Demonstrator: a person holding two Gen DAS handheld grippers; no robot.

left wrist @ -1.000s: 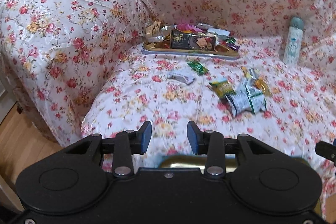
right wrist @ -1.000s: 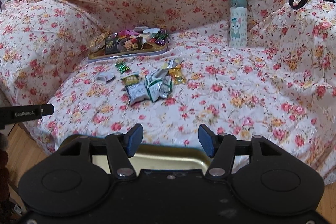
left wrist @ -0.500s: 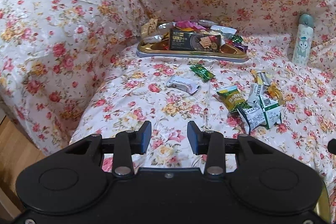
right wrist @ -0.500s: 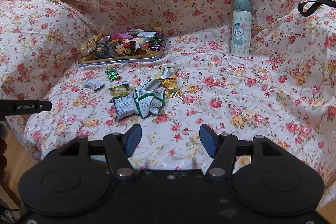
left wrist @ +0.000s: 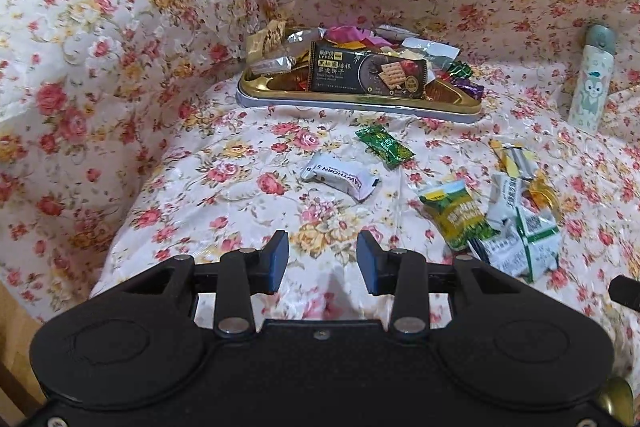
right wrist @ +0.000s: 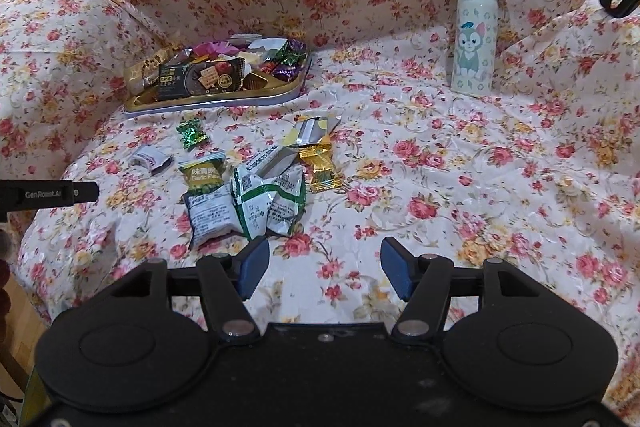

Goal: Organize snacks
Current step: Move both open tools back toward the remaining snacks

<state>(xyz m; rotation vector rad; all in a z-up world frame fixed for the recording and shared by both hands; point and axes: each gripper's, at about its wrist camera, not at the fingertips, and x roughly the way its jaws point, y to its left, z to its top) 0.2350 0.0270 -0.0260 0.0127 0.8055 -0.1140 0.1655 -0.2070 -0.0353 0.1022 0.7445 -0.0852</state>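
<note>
A gold tray (left wrist: pixel 360 101) (right wrist: pixel 208 103) heaped with snacks sits at the back of the floral sofa seat. Loose snacks lie in front of it: a green candy (left wrist: pixel 383 146) (right wrist: pixel 192 134), a white wrapped bar (left wrist: pixel 340 178) (right wrist: pixel 150 159), a yellow-green packet (left wrist: pixel 456 213) (right wrist: pixel 204 175), white-green packets (left wrist: pixel 520 239) (right wrist: pixel 256 207) and a gold wrapper (right wrist: pixel 320 167). My left gripper (left wrist: pixel 322 259) is open and empty, short of the white bar. My right gripper (right wrist: pixel 324 267) is open and empty, just right of the white-green packets.
A white bottle with a cat picture (right wrist: pixel 474 35) (left wrist: pixel 590 79) stands upright at the back right. The sofa armrest (left wrist: pixel 80 47) rises on the left. The left gripper's side (right wrist: pixel 48 193) shows at the right view's left edge. A black strap (right wrist: pixel 618 1) lies far right.
Both grippers have moved forward over the sofa seat toward the loose snacks. The gold object under them has dropped out of view. Jaw openings are unchanged.
</note>
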